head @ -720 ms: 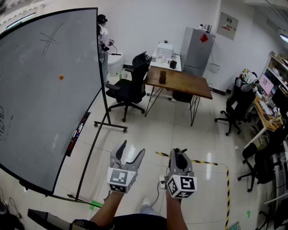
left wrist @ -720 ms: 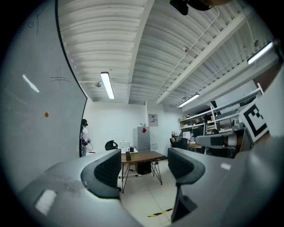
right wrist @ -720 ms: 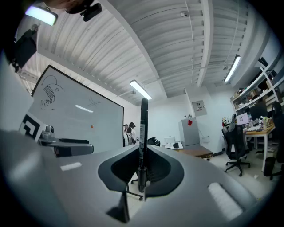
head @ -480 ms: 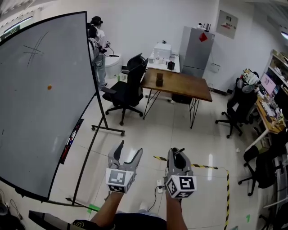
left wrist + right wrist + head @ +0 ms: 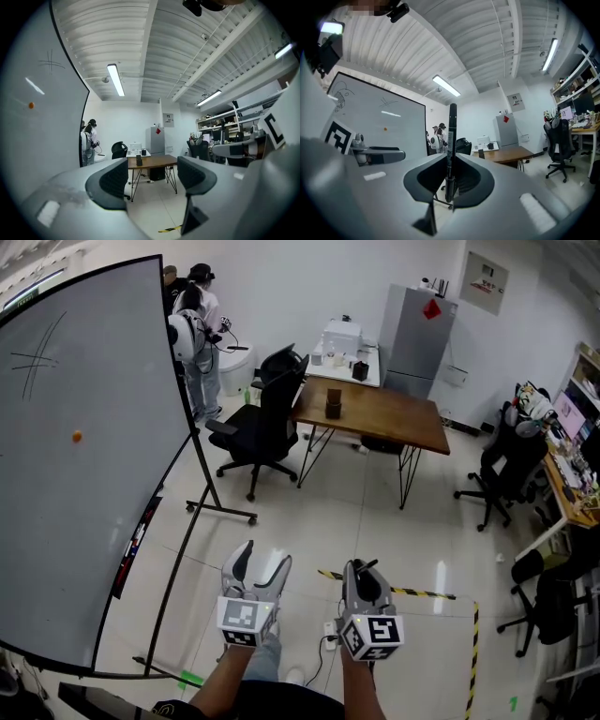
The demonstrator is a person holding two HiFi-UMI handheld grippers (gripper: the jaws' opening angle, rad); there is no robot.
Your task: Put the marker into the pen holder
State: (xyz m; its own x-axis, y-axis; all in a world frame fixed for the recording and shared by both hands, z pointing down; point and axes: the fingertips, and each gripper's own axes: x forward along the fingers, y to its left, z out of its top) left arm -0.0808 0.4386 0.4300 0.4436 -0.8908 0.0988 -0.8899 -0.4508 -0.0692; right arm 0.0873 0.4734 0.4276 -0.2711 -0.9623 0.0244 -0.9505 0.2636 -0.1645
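- The right gripper (image 5: 361, 570) is held level. Its fingers are closed on a black marker (image 5: 451, 140), which stands upright between them with most of its length above the grip.
- The left gripper (image 5: 262, 559) is just beside it, with its fingers apart and nothing between them.
- A wooden desk (image 5: 394, 418) stands well ahead across a tiled floor. A small dark container (image 5: 333, 403) near the desk's left end is probably the pen holder, though it is too small to be sure.
- The step in hand appears to be carrying the marker to that desk, with the drop not yet begun.
- A black office chair (image 5: 267, 423) stands at the desk's left end and a whiteboard (image 5: 75, 474) on a wheeled stand is on the left. The open floor to the right looks like the easier way in.
- The marker should be kept upright and firmly pinched on the way, so its lower end arrives ready.
- At the container, the lower end should be centred over the opening and lowered inside before the fingers let go. The empty left gripper could steady the container.
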